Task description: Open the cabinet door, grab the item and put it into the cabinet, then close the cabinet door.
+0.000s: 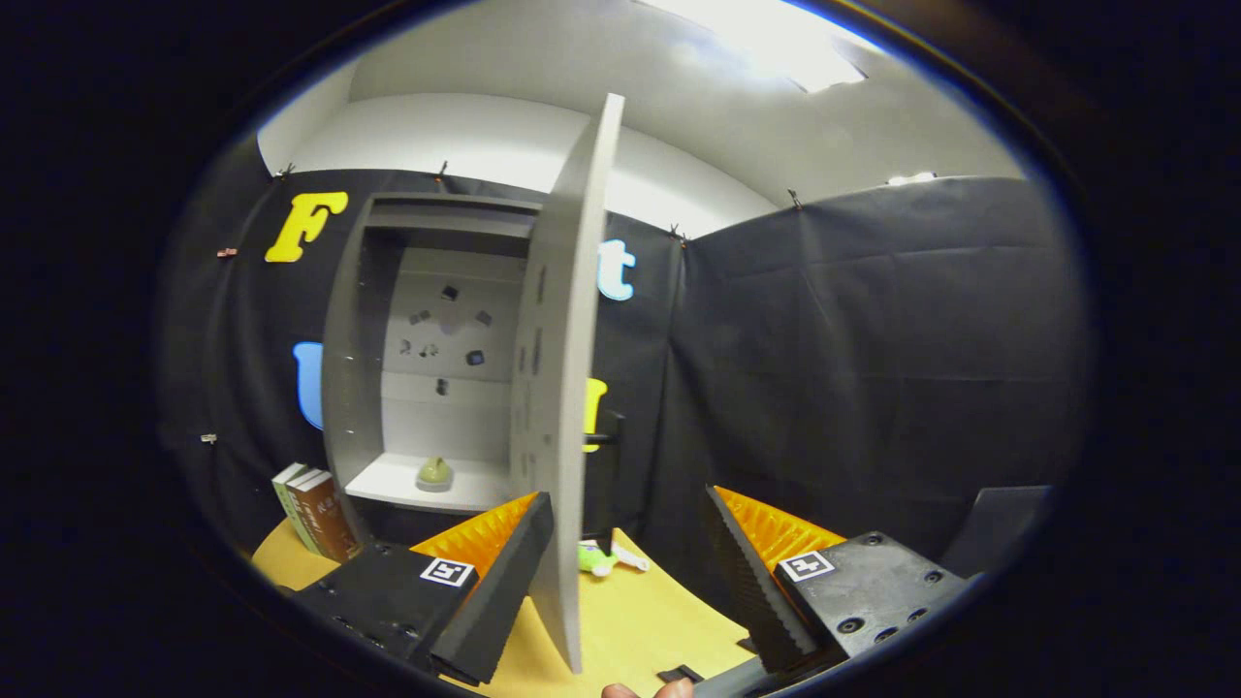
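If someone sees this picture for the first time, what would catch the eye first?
Probably the open cabinet door, seen edge-on, standing between the fingers of the open gripper, close to the left finger. Beyond it the cabinet stands open, with a small green item on its white shelf. Books lean beside the cabinet on the yellow table, and a green toy lies just ahead of the fingers.

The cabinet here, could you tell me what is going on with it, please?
A person's handheld gripper has its fingers open, with the edge of the cabinet door between them, nearer one finger. The door stands open. A small green item sits on the cabinet shelf. Books stand beside the cabinet on the table.
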Tool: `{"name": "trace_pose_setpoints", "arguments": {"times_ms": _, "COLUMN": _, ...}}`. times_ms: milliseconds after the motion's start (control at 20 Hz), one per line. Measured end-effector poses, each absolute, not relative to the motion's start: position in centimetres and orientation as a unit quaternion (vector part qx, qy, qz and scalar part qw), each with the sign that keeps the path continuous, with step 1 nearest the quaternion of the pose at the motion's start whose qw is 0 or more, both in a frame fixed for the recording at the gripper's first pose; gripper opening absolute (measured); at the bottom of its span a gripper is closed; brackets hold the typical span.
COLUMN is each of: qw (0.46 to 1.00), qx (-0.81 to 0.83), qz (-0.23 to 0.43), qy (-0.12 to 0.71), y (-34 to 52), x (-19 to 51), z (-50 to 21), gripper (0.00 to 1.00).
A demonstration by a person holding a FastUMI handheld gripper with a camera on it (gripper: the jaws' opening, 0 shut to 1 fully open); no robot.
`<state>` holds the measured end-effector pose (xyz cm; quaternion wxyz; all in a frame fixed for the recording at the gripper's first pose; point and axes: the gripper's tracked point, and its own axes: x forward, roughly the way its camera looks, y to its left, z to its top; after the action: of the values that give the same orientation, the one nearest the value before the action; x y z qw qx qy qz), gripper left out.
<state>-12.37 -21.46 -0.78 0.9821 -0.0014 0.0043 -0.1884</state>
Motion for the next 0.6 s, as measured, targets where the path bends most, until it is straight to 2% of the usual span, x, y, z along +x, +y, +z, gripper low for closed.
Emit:
{"name": "trace_pose_setpoints", "arguments": {"times_ms": 250, "qw": 0.970, "qx": 0.009, "qz": -0.243, "qy": 0.017, "y": -28.8, "x": -10.0, "z": -2.6, "gripper": 0.98}}
{"name": "trace_pose_setpoints", "arguments": {"times_ms": 600, "qw": 0.975, "qx": 0.020, "qz": -0.218, "qy": 0.025, "y": -27.9, "x": -5.8, "z": -3.9, "gripper": 0.98}}
